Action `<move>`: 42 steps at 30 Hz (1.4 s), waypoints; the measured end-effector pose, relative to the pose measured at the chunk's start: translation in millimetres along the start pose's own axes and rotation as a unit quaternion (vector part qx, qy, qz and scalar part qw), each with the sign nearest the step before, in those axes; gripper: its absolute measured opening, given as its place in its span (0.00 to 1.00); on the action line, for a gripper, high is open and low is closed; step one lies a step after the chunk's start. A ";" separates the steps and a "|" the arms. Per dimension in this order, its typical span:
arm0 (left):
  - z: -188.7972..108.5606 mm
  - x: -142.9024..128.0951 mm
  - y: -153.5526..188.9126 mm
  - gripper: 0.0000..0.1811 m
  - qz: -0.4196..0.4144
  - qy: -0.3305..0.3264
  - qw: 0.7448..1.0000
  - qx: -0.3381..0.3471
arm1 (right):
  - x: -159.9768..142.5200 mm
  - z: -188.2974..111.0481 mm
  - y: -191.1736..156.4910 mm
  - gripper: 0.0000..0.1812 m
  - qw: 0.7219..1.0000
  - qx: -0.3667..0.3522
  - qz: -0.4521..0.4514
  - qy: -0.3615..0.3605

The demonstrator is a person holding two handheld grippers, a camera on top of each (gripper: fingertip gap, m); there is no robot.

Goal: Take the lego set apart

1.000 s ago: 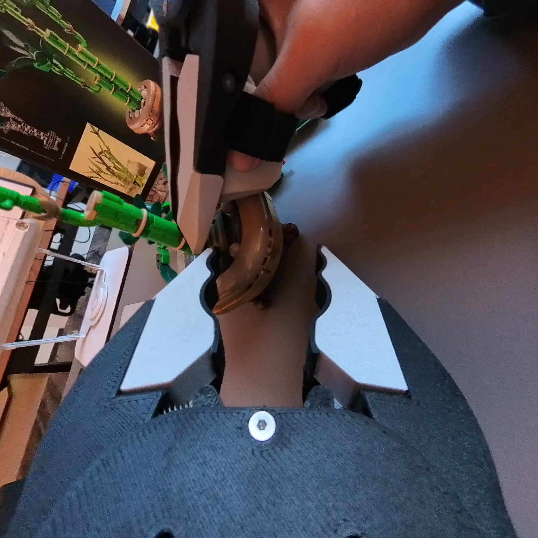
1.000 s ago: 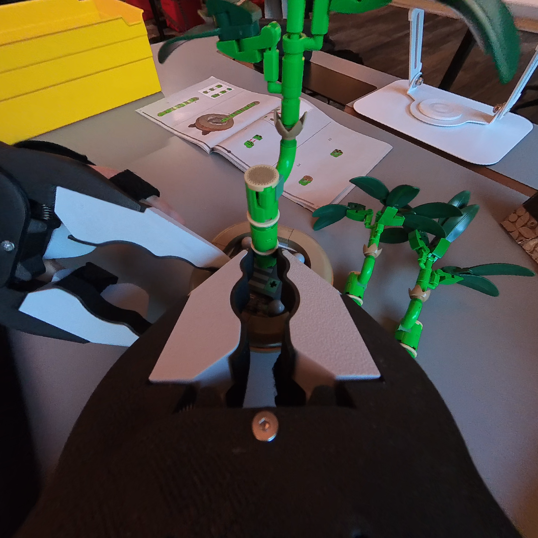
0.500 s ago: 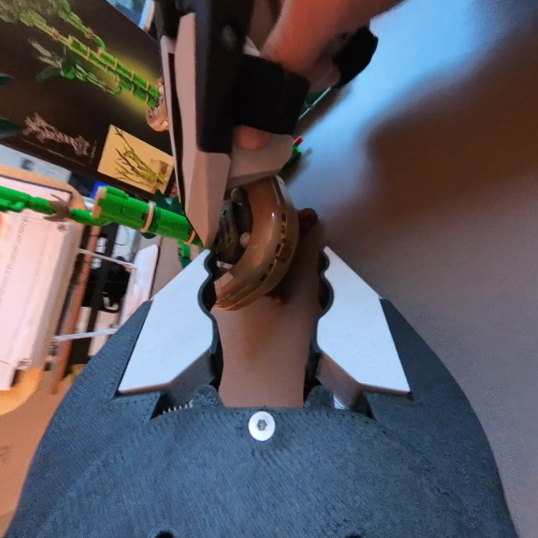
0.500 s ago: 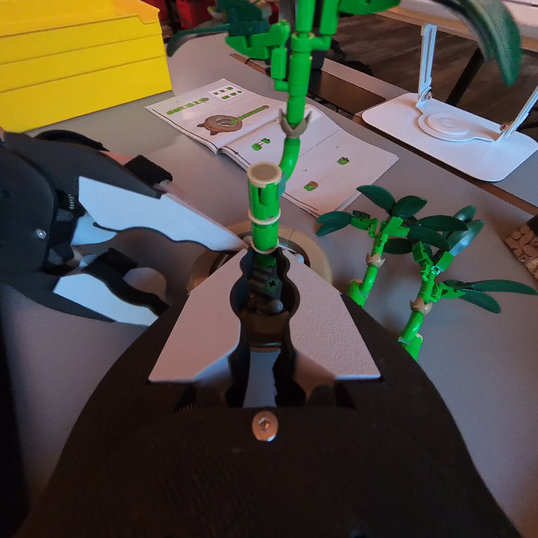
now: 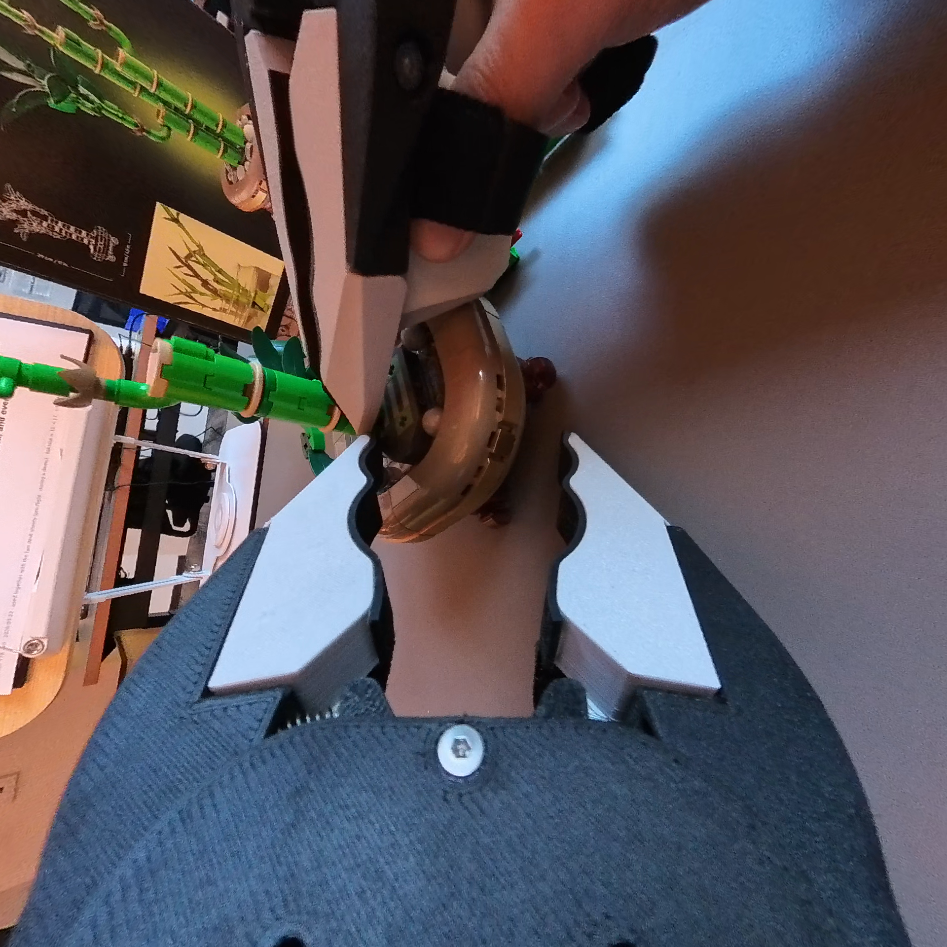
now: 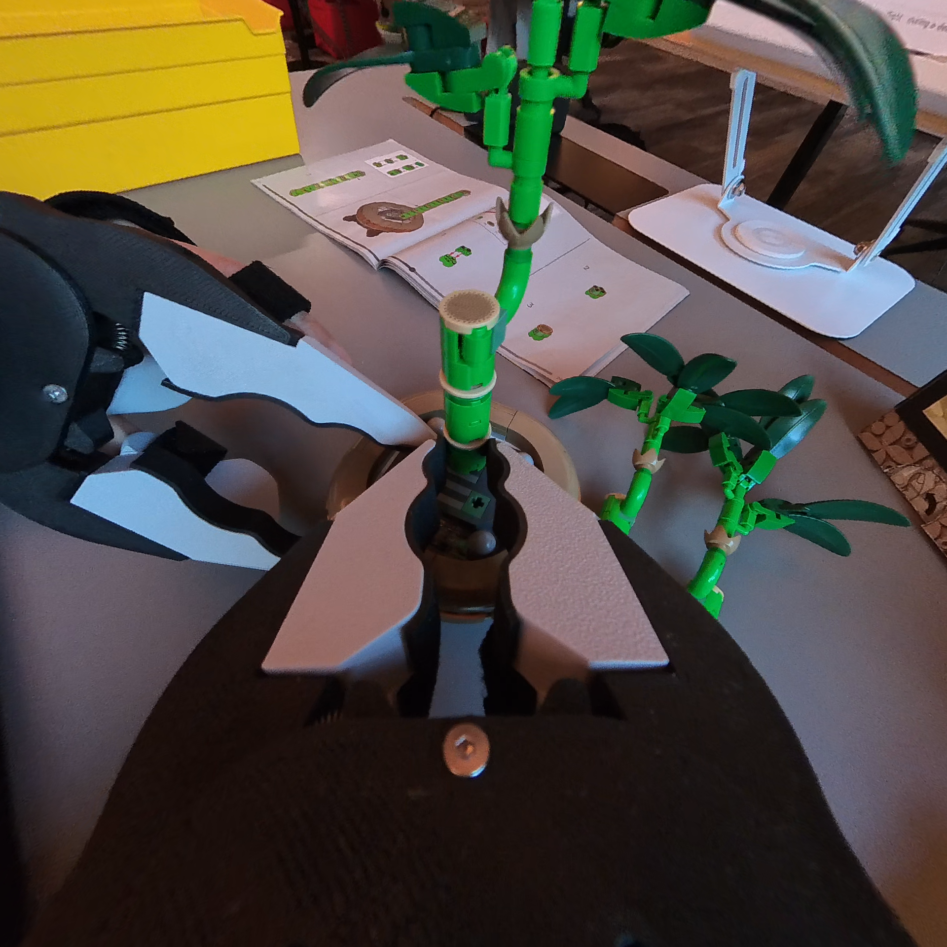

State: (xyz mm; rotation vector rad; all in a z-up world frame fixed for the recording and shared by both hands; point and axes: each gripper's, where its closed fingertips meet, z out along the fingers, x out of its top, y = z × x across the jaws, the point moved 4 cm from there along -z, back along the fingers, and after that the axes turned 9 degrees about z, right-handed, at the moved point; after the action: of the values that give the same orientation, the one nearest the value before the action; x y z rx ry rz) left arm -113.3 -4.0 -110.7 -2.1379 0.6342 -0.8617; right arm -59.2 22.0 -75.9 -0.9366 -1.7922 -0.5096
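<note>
Two grippers meet at one Lego model on a grey table (image 6: 820, 666); the right gripper (image 6: 464, 464) has its jaws drawn nearly together around the foot of the green bamboo stalk (image 6: 467, 376), just above the round tan base (image 6: 551, 458), with the tips pressed to the stalk's lowest segment; the stalk rises toward 12 o'clock in the right wrist view, ringed with tan bands and capped by a pale round tile, and a thinner green stem (image 6: 528, 164) curves up behind it to dark green leaves at the top edge.

The left gripper (image 5: 469, 443) stands with its jaws wide apart, straddling the edge of the tan base (image 5: 461, 435); its left finger touches the base's rim while the right finger sits clear of it; it grips nothing firmly that I can see. In this view the scene is turned on its side, so the stalk (image 5: 241, 382) runs out toward 9 o'clock and the right gripper (image 5: 369, 405) comes in from 12 o'clock, held by a hand (image 5: 538, 56).

In the right wrist view, two loose leafy bamboo sprigs (image 6: 707, 461) lie on the table at 3 o'clock of the base; an open instruction booklet (image 6: 461, 246) lies beyond at 12 o'clock; a yellow bin (image 6: 138, 92) sits at 10 o'clock; a white stand (image 6: 768, 251) rests at 2 o'clock. The dark set box (image 5: 102, 179) shows at 10 o'clock in the left wrist view.
</note>
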 end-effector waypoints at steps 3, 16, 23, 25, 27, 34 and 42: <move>0.3 -0.1 -0.2 0.38 0.000 0.001 1.000 0.002 | 0.0 -0.4 0.4 0.07 1.000 0.003 0.005 0.006; 0.2 1.2 -1.9 0.35 -0.043 0.037 0.998 0.027 | 21.3 -37.6 35.1 0.07 0.992 -0.052 0.045 0.109; -3.5 10.9 -6.3 0.27 -0.077 0.062 0.994 0.042 | 22.0 -69.1 60.9 0.07 0.982 -0.101 0.077 0.140; 2.7 9.1 -7.1 0.25 -0.057 0.048 0.996 0.055 | 22.5 -77.1 67.3 0.07 0.978 -0.113 0.088 0.150; 8.3 6.8 -10.4 0.25 -0.043 0.037 0.996 0.067 | 21.9 -82.6 72.7 0.07 0.975 -0.122 0.098 0.156; 33.8 8.6 -27.1 0.25 -0.085 0.029 0.993 0.075 | 16.5 -84.0 80.0 0.07 0.974 -0.144 0.101 0.145; -14.3 16.5 -59.7 0.24 -0.230 0.140 0.957 0.107 | 24.5 -77.1 60.7 0.07 0.979 -0.085 0.118 0.144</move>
State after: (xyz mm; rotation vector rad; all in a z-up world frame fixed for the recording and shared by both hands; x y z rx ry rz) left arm -103.3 15.2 -50.9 -2.0075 0.1572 -1.4359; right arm 29.0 13.6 -27.2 -1.1156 -1.3741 -0.6182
